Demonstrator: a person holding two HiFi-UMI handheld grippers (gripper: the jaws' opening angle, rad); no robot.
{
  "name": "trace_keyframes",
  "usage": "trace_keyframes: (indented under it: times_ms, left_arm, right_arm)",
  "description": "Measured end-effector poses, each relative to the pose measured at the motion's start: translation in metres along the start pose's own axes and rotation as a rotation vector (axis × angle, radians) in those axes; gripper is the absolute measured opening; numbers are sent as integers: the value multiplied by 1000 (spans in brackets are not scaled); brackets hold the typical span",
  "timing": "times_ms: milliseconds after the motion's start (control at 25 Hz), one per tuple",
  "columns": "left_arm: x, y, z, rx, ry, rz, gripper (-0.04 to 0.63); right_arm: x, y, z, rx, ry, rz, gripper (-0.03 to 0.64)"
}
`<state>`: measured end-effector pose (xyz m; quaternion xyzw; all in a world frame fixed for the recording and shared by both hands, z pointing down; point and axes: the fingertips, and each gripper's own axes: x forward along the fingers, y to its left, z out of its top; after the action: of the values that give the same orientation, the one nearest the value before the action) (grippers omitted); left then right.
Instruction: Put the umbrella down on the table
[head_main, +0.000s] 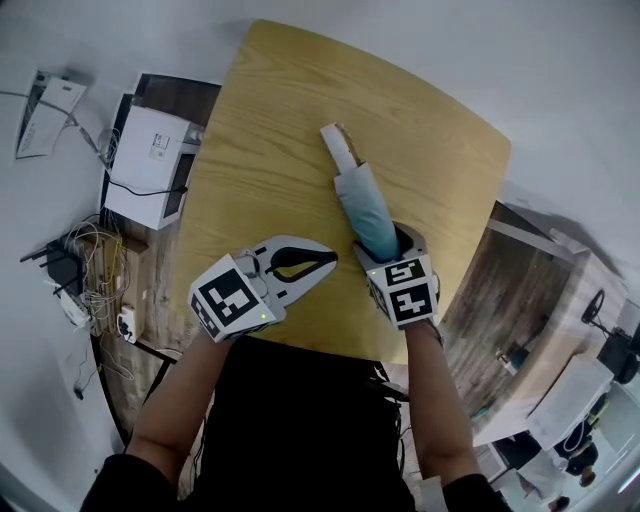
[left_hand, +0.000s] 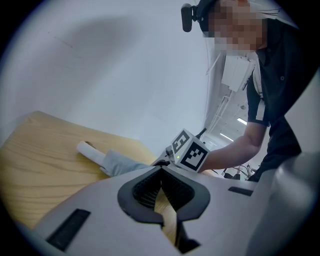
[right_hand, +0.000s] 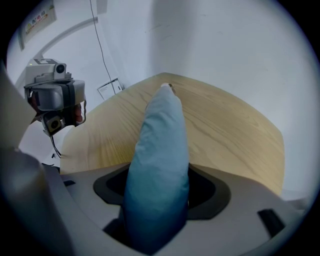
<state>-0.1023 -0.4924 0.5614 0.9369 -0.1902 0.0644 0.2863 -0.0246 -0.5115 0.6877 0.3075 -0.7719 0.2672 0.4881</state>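
I have the folded pale-blue fabric umbrella (head_main: 364, 205) in my right gripper (head_main: 388, 243), whose jaws are closed firmly round the thick blue end of the bundle; my right gripper view shows the cloth filling the gap between them. The umbrella stretches away from me across the light oak worktop with rounded corners (head_main: 270, 130), roughly at its middle. Its white cylindrical handle end (head_main: 338, 145) points to the far edge. From my left gripper view that white end looks to be lying on the wood, with the blue body low along the surface, though I cannot tell whether the gripped end is fully down or a shade above it. My left gripper (head_main: 322, 262) sits just beside the right one, near my edge of the worktop. Its jaws are brought together at the tips with nothing held between them. I judge the lowering is as good as done; what is left is to part the right jaws and draw back without dragging the cloth.
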Motion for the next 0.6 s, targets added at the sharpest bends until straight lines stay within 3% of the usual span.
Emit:
trace_keyframes:
  times_ms: [360, 600]
  left_arm:
    - [-18, -32, 37, 72, -3, 33, 14]
    - [-11, -67, 77, 180, 5, 22, 14]
  right_arm:
    - [-59, -11, 2, 195, -125, 129, 302]
    - [-134, -16, 21, 231, -349, 189, 298]
